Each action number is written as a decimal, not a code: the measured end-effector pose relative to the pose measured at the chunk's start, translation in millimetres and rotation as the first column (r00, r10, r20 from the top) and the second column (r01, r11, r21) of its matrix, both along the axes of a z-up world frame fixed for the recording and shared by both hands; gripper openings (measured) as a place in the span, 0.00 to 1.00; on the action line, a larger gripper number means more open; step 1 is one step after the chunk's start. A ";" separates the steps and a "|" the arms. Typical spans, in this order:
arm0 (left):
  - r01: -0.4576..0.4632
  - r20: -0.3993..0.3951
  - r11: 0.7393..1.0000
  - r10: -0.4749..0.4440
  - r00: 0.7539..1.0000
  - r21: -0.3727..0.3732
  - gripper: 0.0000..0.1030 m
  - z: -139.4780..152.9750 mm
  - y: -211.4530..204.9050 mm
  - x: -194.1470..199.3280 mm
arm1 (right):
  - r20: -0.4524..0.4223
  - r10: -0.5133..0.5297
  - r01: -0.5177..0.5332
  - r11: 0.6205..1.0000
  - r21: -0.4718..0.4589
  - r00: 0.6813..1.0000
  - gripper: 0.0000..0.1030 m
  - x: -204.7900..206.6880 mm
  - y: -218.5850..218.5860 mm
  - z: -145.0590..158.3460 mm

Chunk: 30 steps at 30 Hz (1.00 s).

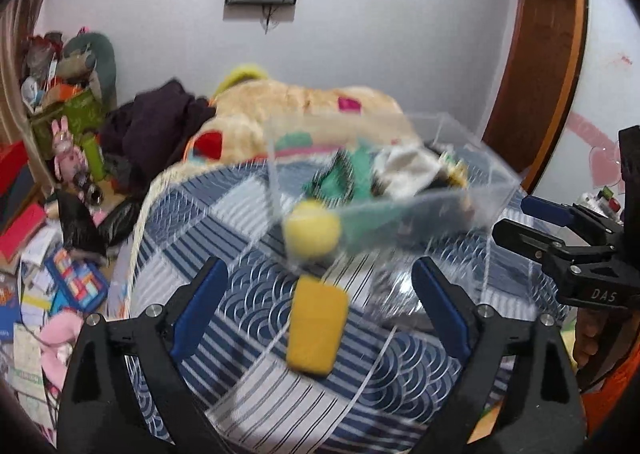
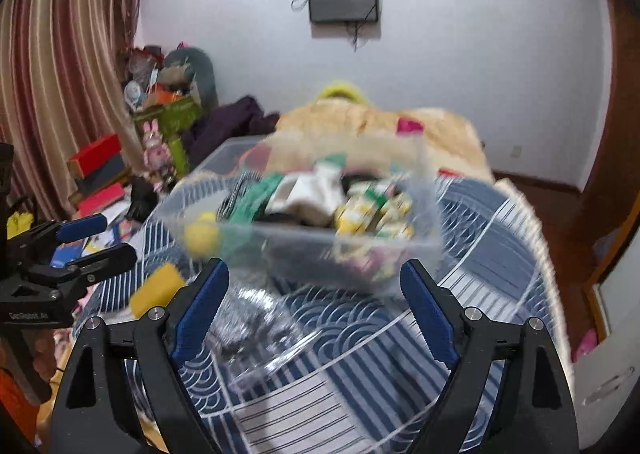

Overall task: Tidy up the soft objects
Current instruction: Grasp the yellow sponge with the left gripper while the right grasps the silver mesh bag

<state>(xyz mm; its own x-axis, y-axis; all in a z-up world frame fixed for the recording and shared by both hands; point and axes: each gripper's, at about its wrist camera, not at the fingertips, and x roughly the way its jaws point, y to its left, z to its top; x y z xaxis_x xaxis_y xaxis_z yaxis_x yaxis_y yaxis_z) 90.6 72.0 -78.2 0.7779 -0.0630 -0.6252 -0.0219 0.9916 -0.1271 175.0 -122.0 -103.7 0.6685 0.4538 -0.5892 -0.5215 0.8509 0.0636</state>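
Note:
A clear plastic bin (image 1: 424, 206) (image 2: 360, 250) stands on the blue patterned bed cover, holding green and white cloths (image 1: 352, 174) (image 2: 304, 190) and yellow-green packets (image 2: 372, 214). A yellow ball (image 1: 312, 232) (image 2: 202, 236) shows at the bin's near corner. A yellow sponge (image 1: 318, 328) (image 2: 158, 288) lies on the cover in front of the bin. My left gripper (image 1: 320, 306) (image 2: 98, 238) is open and empty just short of the sponge. My right gripper (image 2: 314, 314) (image 1: 516, 222) is open and empty in front of the bin. Both views are motion-blurred.
A large beige plush (image 1: 304, 110) (image 2: 360, 126) and dark clothing (image 1: 160, 126) lie behind the bin. Books, boxes and toys clutter the floor at left (image 1: 52, 254). A striped curtain (image 2: 60, 74) hangs at left. A wooden door frame (image 1: 548, 54) stands at right.

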 end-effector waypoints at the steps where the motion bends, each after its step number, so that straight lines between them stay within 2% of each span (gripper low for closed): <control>1: -0.004 -0.026 1.000 0.004 1.000 -0.010 0.91 -9.0 2.5 0.2 | -0.018 0.016 -0.016 1.000 -0.007 1.000 0.84 0.0 5.6 -6.4; 7: -0.017 -0.102 0.999 0.014 0.995 -0.037 0.91 -41.7 7.0 -3.7 | -0.111 0.096 -0.100 0.995 -0.026 0.989 0.83 4.1 34.2 -32.2; 8: -0.017 -0.107 0.999 0.013 0.994 -0.038 0.87 -44.2 6.5 -3.9 | -0.124 0.106 -0.112 0.993 -0.041 0.987 0.83 5.0 39.5 -37.5; 12: -0.010 -0.123 0.999 0.006 0.992 -0.034 0.68 -52.5 3.6 -1.1 | -0.155 0.114 -0.128 0.989 -0.080 0.981 0.81 6.4 48.2 -49.4; 13: -0.007 -0.129 0.999 0.001 0.992 -0.046 0.65 -55.1 2.5 0.7 | -0.152 0.113 -0.127 0.988 -0.088 0.982 0.77 5.9 48.4 -50.5; 14: -0.005 -0.132 0.999 -0.003 0.991 -0.054 0.56 -56.7 1.7 1.5 | -0.148 0.115 -0.129 0.987 -0.093 0.982 0.73 5.2 48.7 -50.3; 15: 0.000 -0.137 0.998 -0.009 0.990 -0.062 0.46 -58.4 0.5 2.7 | -0.145 0.118 -0.132 0.987 -0.095 0.982 0.66 4.3 48.4 -49.9; 16: 0.005 -0.145 0.998 -0.015 0.989 -0.068 0.40 -60.3 -0.9 4.5 | -0.141 0.118 -0.132 0.986 -0.097 0.983 0.57 3.6 48.2 -49.5; 17: 0.006 -0.147 0.998 -0.016 0.989 -0.068 0.35 -61.1 -2.6 4.5 | -0.137 0.121 -0.135 0.986 -0.097 0.983 0.53 2.7 47.5 -49.1; 19: 0.009 -0.133 0.998 -0.016 0.991 -0.055 0.35 -59.9 -6.2 2.3 | -0.124 0.130 -0.141 0.986 -0.085 0.984 0.35 0.3 45.2 -48.3; 22: 0.020 -0.104 0.999 -0.023 0.994 -0.031 0.34 -53.5 -11.7 -4.2 | -0.097 0.116 -0.123 0.990 -0.072 0.988 0.31 -3.6 41.3 -43.7; 25: 0.026 -0.064 1.000 -0.026 0.998 0.001 0.34 -42.5 -17.0 -11.7 | -0.081 0.117 -0.120 0.992 -0.044 0.990 0.31 -9.9 31.3 -37.5; 30: 0.038 -0.020 0.999 -0.038 0.999 0.010 0.34 -24.9 -19.2 -17.4 | -0.038 0.103 -0.103 0.995 -0.008 0.994 0.31 -18.2 16.4 -20.4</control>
